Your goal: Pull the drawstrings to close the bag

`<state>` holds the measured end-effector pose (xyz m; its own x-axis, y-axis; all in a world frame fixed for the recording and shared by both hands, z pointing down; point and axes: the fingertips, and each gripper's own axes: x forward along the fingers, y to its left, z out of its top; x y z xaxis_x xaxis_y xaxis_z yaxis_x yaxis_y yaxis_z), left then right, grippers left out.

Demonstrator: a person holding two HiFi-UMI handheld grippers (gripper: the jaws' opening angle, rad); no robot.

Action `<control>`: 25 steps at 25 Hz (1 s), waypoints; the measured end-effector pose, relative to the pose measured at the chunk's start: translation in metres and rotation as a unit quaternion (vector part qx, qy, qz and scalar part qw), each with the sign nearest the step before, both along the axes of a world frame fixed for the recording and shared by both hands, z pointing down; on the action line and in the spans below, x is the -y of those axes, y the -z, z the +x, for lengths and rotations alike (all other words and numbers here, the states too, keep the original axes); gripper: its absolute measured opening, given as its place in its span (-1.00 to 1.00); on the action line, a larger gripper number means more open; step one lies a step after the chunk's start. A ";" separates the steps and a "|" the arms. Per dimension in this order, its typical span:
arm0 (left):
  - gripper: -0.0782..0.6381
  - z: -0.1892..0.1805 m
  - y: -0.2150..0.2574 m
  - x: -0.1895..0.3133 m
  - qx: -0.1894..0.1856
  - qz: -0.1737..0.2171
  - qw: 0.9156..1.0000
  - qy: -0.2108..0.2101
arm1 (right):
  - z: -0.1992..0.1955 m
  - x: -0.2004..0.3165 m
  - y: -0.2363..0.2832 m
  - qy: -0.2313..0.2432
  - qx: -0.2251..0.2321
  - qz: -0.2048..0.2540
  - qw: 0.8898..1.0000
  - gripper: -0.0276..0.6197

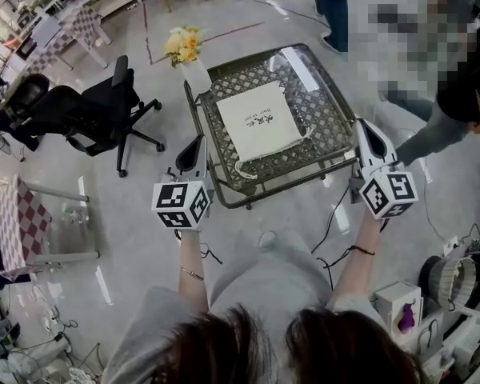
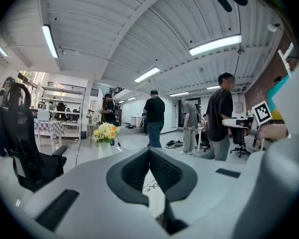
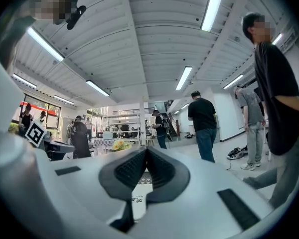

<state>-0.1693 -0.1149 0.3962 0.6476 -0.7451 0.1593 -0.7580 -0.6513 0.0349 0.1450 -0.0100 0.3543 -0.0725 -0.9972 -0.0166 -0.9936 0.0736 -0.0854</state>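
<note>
A flat white drawstring bag with small black print lies on the lattice-topped metal table. Its cord forms a loop at the bag's near end, and another bit of cord shows at the bag's right edge. My left gripper hovers by the table's near left corner, shut and empty. My right gripper is by the table's right edge, also shut with nothing in it. A sliver of the bag shows below the shut left gripper, and a sliver of the bag below the shut right gripper.
A white vase of yellow flowers stands at the table's far left corner. A black office chair is to the left. A person stands close on the right, others further back. A checkered table is at near left, clutter at lower right.
</note>
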 end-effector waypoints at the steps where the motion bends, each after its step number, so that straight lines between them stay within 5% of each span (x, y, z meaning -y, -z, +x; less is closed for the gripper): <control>1: -0.71 0.001 -0.002 0.003 -0.001 -0.003 1.000 0.001 | 0.000 0.005 -0.001 0.004 0.001 -0.002 1.000 -0.85; 14: -0.71 0.023 -0.031 0.036 0.010 -0.048 0.998 0.042 | 0.027 0.078 -0.022 0.054 0.008 -0.041 0.998 -0.85; 25: -0.71 0.038 -0.042 0.071 0.011 -0.071 0.990 0.121 | 0.052 0.159 -0.038 0.135 -0.011 -0.078 0.988 -0.85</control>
